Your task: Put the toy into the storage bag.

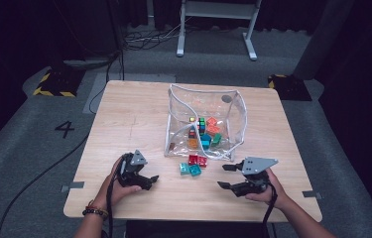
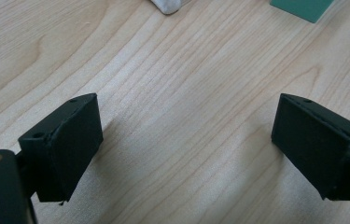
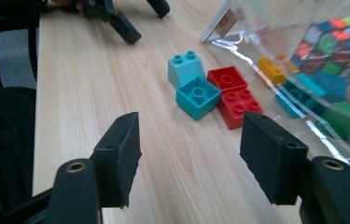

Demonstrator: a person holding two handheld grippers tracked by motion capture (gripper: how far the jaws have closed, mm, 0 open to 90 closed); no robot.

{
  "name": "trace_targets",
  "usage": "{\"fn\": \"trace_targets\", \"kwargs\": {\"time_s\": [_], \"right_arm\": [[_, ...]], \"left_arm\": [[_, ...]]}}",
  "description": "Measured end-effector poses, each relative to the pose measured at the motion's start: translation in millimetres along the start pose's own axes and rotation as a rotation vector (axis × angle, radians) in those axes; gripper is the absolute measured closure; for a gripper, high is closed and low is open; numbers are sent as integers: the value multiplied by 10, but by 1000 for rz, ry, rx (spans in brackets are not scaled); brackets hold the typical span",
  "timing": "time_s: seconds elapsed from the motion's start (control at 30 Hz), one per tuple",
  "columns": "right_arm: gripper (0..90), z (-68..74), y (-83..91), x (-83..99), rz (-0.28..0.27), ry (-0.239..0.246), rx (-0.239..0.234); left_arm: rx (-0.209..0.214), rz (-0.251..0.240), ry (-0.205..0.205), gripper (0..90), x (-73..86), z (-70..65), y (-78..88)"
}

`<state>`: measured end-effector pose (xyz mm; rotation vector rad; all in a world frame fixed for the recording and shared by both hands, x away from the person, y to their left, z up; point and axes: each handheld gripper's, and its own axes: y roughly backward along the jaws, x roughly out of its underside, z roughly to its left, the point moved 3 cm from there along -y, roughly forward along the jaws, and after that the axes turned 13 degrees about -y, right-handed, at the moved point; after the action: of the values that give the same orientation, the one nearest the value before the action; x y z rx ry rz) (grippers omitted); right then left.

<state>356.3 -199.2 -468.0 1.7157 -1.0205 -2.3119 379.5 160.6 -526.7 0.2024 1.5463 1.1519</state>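
A clear plastic bag (image 1: 206, 121) stands open on the wooden table (image 1: 129, 114). It holds several coloured bricks and a colour cube puzzle (image 3: 336, 42). Just outside its front edge lie two teal bricks (image 3: 197, 95) and two red bricks (image 3: 233, 93), touching one another. My right gripper (image 1: 225, 176) sits low at the front right, open, jaws pointing left toward these bricks with bare table between them (image 3: 189, 154). My left gripper (image 1: 149, 182) rests at the front left, open over bare wood (image 2: 186, 140), pointing right.
The bag's corner (image 2: 168, 5) and a green piece (image 2: 303, 7) lie just beyond the left jaws. The table's front edge (image 1: 188, 217) is close to both hands. A white metal stand (image 1: 216, 25) and cables sit on the floor behind the table.
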Motion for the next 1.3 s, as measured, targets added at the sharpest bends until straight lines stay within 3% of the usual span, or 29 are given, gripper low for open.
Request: {"fn": "trace_targets", "kwargs": {"time_s": [0.3,0.5,0.6,0.63,0.77,0.9,1.0,1.07,1.13,1.23,1.27,1.3], "right_arm": [[406,78,-515,61,50,-2,-1],[400,97,-736,48,78,-7,48],[402,94,-798,27,60,4,75],[399,108,-804,20,65,-19,77],[378,134,-834,10,64,-4,69],[352,192,-900,12,66,-6,90],[343,214,-958,-18,56,-14,143],[339,221,-969,-23,55,-53,170],[326,222,-989,-28,76,-66,174],[324,196,-1012,-40,75,-47,171],[324,205,-1027,-49,68,-64,169],[320,195,-1035,-58,75,-48,177]], "left_arm": [[0,0,0,90,0,0,0],[1,0,0,90,0,0,0],[3,1,2,90,0,-2,0],[0,0,0,90,0,0,0],[1,0,1,90,0,0,0],[1,1,1,90,0,-1,1],[1,2,2,90,1,-2,1],[0,0,0,90,0,0,0],[1,0,1,90,0,-1,0],[0,0,0,90,0,0,0],[0,0,0,90,0,0,0],[2,1,2,90,1,-2,1]]}}
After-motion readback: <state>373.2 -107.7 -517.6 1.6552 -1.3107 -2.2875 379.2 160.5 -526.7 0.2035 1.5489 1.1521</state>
